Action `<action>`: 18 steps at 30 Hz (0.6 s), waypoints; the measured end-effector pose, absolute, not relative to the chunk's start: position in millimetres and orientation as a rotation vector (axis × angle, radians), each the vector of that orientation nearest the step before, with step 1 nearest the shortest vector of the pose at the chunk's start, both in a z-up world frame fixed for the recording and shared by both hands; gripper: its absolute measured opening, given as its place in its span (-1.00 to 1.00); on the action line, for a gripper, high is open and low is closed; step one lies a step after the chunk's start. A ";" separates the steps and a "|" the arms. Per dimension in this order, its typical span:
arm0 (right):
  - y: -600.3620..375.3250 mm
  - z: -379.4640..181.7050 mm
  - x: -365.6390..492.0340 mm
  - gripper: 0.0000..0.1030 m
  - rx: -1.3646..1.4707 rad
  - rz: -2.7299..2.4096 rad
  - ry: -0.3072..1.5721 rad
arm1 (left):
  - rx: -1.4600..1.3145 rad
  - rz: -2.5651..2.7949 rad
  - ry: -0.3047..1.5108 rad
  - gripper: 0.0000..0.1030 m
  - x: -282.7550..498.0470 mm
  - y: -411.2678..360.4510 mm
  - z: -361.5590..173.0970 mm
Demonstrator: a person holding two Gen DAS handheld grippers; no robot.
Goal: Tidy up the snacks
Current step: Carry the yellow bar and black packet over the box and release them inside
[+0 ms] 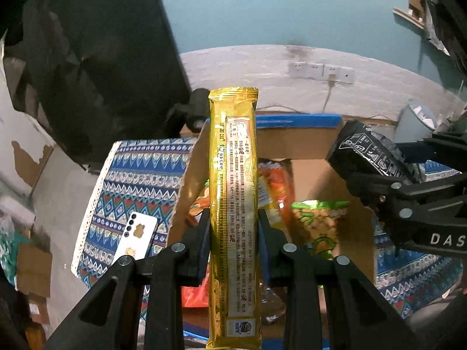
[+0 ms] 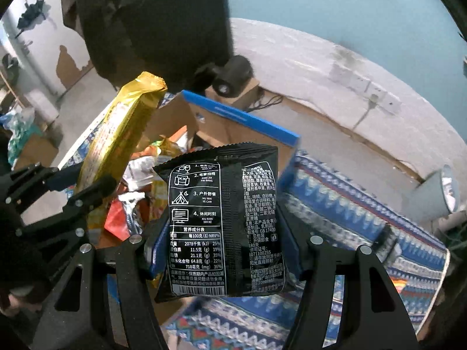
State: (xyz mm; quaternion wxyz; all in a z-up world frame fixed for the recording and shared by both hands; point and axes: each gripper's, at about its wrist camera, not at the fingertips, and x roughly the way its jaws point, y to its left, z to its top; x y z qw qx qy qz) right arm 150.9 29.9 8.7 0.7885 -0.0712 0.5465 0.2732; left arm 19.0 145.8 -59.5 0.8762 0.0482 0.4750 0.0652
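My left gripper (image 1: 233, 218) is shut on a long gold snack packet (image 1: 235, 204) that stands upright between its fingers. My right gripper (image 2: 223, 233) is shut on a black snack bag (image 2: 223, 227) with white print. Both hang over an open cardboard box (image 1: 309, 145) with a blue-edged flap, which holds several orange, green and red snack bags (image 1: 318, 221). In the left wrist view the right gripper (image 1: 408, 192) comes in from the right with the black bag (image 1: 367, 151). In the right wrist view the left gripper (image 2: 87, 186) holds the gold packet (image 2: 116, 143) at the left.
The box stands on a blue patterned cloth (image 1: 131, 183). A white phone (image 1: 135, 237) lies on the cloth left of the box. A grey bin (image 1: 417, 119) stands at the far right by a wall with sockets (image 1: 321, 71). A dark chair (image 1: 96, 58) looms at the left.
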 end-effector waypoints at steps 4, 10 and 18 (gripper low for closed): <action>47.2 -3.7 151.5 0.24 -0.173 0.612 1.203 | 0.086 0.149 1.012 -0.44 21.5 156.0 -68.6; 59.6 -12.2 152.5 0.26 -0.175 0.637 1.225 | 0.070 0.169 1.009 -0.41 22.7 163.4 -70.7; 48.5 -3.7 150.5 0.48 -0.184 0.597 1.197 | 0.098 0.178 0.986 -0.04 21.4 153.8 -63.2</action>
